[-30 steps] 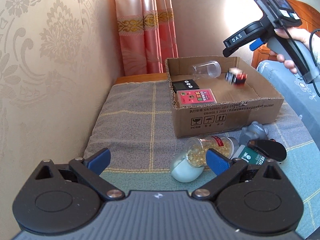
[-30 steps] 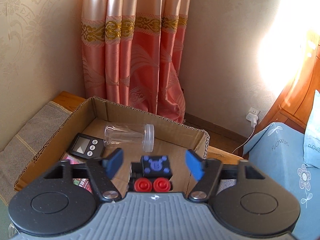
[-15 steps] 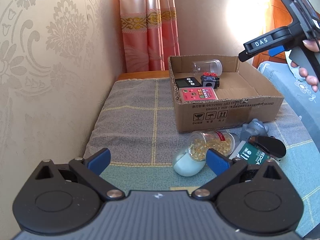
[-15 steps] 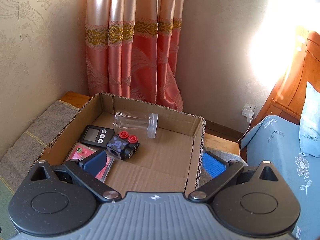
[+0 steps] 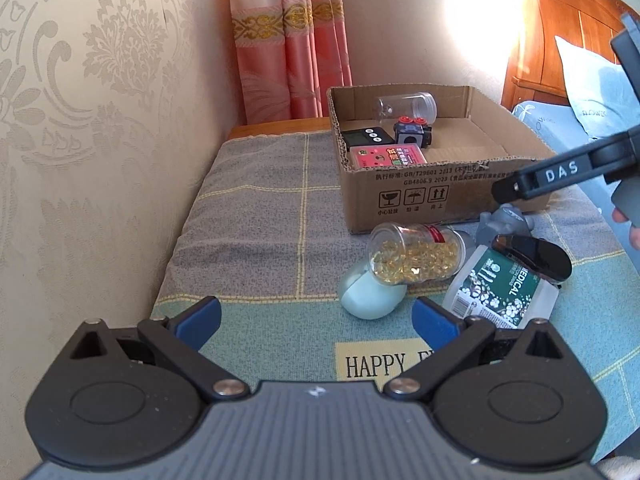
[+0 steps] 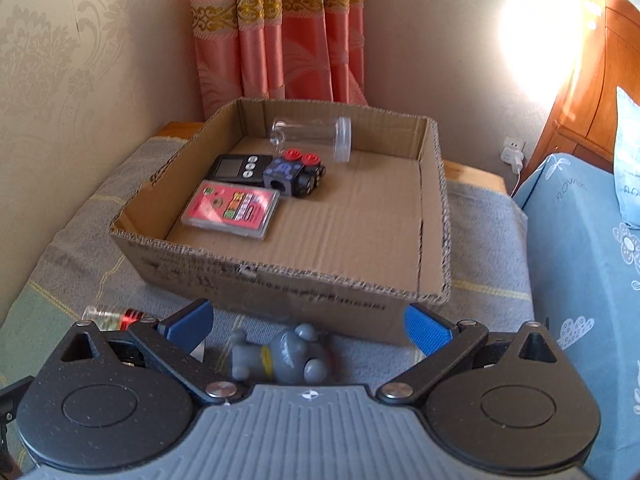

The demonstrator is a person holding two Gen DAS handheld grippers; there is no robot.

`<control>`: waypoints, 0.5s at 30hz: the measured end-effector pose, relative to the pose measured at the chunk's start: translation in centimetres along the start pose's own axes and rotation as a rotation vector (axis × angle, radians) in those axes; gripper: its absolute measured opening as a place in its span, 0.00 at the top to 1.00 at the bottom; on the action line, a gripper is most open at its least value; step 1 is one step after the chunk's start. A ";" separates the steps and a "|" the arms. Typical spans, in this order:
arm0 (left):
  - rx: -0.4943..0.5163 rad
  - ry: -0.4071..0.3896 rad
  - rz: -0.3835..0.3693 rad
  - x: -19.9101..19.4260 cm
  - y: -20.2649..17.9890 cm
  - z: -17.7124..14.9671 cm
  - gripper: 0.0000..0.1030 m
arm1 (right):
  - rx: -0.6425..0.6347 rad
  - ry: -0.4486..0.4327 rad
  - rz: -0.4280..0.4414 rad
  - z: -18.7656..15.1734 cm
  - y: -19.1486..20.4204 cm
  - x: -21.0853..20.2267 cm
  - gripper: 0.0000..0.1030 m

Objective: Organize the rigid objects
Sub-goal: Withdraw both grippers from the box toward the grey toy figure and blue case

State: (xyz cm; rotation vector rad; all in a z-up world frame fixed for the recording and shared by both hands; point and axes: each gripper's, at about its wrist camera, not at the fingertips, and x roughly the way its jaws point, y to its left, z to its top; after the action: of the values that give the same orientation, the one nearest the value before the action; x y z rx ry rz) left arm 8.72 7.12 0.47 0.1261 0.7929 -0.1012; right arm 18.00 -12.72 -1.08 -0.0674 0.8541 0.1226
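Observation:
An open cardboard box (image 6: 280, 284) holds a clear jar (image 6: 312, 136), a black timer (image 6: 240, 168), a black block toy with red knobs (image 6: 294, 176) and a pink card case (image 6: 230, 208). My right gripper (image 6: 310, 326) hangs wide open in front of the box, over a grey toy figure (image 6: 280, 354) that it does not touch. Left of the figure lie a capsule bottle (image 5: 416, 260), a pale green egg-shaped thing (image 5: 368, 294), a green-labelled bottle (image 5: 500, 290) and a black case (image 5: 532, 256). My left gripper (image 5: 316, 318) is open and empty, short of the egg.
Everything rests on a grey and teal checked cloth (image 5: 260, 208) between a patterned wall on the left and a blue bedspread (image 6: 580, 260) on the right. A pink curtain (image 6: 280, 40) hangs behind the box. A wall plug (image 6: 512, 152) sits beside the wooden headboard.
The right gripper let the block toy drop into the box, opened wide, then drew back and down to the grey figure in front. The left gripper hardly moved.

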 end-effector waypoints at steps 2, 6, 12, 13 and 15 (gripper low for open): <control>0.001 0.011 -0.005 0.3 -0.1 -0.2 0.02 | 0.002 0.020 -0.007 -0.6 0.5 1.0 0.00; 0.007 0.033 -0.014 0.9 -0.2 -0.6 0.02 | 0.032 0.040 -0.017 -1.0 0.5 2.8 0.00; 0.008 0.057 -0.020 1.8 -0.5 -0.6 0.02 | 0.026 0.059 -0.028 -1.6 0.3 4.4 0.00; 0.009 0.061 -0.021 1.9 -0.5 -0.6 0.02 | 0.031 0.062 -0.020 -1.7 0.1 4.4 0.00; 0.013 0.069 -0.023 2.4 -0.6 -0.6 0.02 | 0.032 0.061 -0.008 -1.9 -0.2 4.3 0.00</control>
State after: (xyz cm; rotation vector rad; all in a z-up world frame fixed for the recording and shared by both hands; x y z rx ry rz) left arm 9.86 6.51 -1.69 0.1337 0.8630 -0.1240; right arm 19.37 -12.81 -5.55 -0.0451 0.9164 0.0995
